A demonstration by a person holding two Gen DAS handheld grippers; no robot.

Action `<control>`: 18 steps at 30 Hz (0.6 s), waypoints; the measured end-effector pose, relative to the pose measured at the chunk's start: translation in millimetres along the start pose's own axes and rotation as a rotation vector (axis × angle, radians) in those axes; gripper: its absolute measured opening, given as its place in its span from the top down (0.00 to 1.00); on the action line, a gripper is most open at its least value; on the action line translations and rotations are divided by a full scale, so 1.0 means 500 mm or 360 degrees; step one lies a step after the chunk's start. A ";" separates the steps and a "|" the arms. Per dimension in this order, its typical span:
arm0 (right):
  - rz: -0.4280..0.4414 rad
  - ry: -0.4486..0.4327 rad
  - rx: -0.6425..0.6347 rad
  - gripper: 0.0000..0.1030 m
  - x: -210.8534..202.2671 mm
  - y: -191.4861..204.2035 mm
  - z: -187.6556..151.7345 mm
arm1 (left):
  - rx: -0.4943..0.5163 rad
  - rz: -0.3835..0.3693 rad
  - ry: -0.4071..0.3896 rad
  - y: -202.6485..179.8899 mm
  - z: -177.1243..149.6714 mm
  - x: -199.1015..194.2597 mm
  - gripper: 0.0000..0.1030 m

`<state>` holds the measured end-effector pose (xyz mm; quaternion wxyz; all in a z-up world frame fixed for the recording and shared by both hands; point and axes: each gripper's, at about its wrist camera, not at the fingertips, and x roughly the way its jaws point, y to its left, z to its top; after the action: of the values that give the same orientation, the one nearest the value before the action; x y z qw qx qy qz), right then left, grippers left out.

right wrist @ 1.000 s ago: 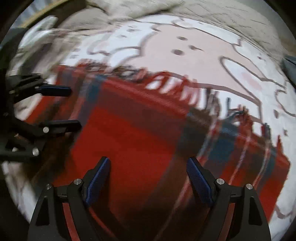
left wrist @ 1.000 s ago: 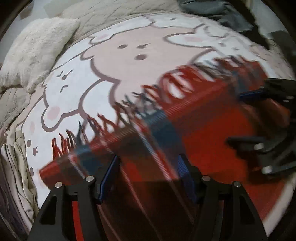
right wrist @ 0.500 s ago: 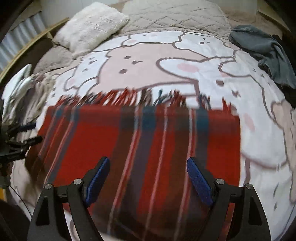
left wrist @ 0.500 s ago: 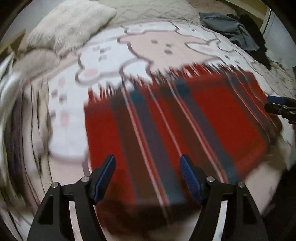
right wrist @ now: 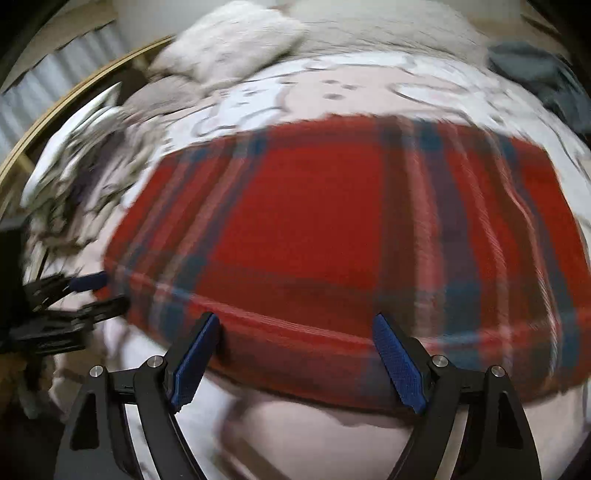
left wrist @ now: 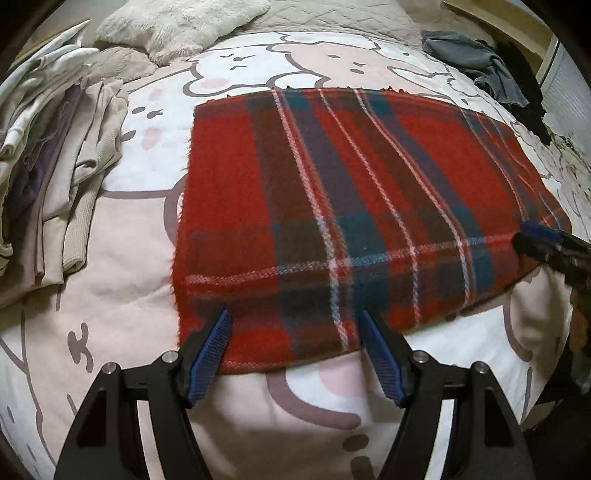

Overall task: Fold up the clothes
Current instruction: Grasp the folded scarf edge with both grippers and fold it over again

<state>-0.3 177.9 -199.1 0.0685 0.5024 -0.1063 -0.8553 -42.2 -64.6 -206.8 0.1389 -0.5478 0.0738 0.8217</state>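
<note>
A red plaid scarf point(left wrist: 369, 206) lies folded flat on the bed, its folded edge toward me. My left gripper point(left wrist: 295, 325) is open at the scarf's near left edge, its fingers apart over the fold. My right gripper point(right wrist: 295, 325) is open at the scarf's point(right wrist: 332, 229) near edge; that view is blurred by motion. The right gripper also shows at the right edge of the left wrist view point(left wrist: 550, 247). The left gripper shows at the left of the right wrist view point(right wrist: 88, 295).
A stack of folded pale clothes point(left wrist: 55, 177) lies left of the scarf. A fluffy white pillow point(left wrist: 177, 26) is at the head of the bed. A grey garment point(left wrist: 476, 62) lies at the far right. The cartoon-print blanket point(left wrist: 140, 280) covers the bed.
The scarf's fringed end was carried over and laid down, so the scarf is now folded flat with the fringe hidden. Both grippers have pulled back to the near edge.
</note>
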 end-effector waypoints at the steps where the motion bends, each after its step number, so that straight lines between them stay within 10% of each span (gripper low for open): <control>1: -0.0027 -0.0023 0.0031 0.18 -0.007 -0.024 -0.004 | -0.0011 -0.0002 -0.0002 0.004 -0.001 0.000 0.30; 11: -0.0337 -0.0183 0.0488 0.18 -0.116 -0.256 -0.043 | -0.0097 0.0154 0.0002 0.031 -0.007 -0.012 0.29; 18: 0.0204 -0.0323 0.1346 0.18 -0.174 -0.388 -0.127 | 0.0139 0.0294 -0.0188 -0.036 -0.015 -0.058 0.29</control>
<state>95.4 378.1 -204.4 -0.1011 0.3919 -0.4844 -0.7756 -19.4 -53.8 -182.6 0.0906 -0.4827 0.1515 0.8578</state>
